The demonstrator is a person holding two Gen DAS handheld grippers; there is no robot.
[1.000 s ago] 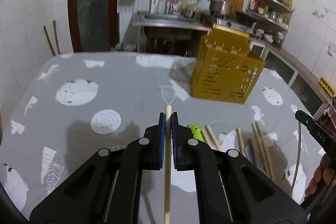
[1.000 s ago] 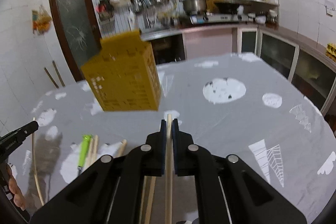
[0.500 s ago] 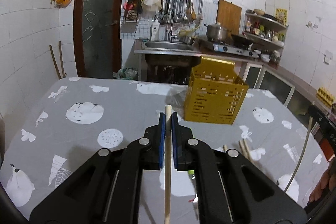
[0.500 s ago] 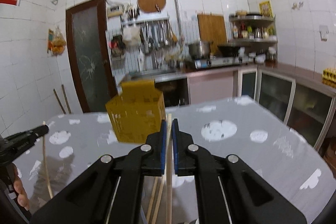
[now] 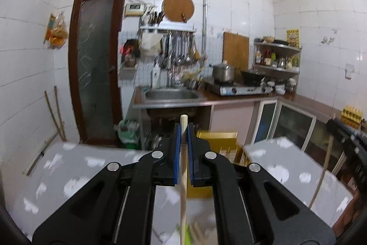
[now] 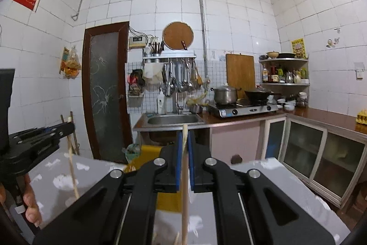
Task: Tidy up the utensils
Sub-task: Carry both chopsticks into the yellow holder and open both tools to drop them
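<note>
Both my grippers clamp one chopstick each, left gripper [image 5: 182, 130] and right gripper [image 6: 184, 137], sticks running lengthwise between the jaws toward 12 o'clock; yellow basket [image 5: 216, 141] sits on the table just below-ahead, left marginally nearer by my judgement.
</note>
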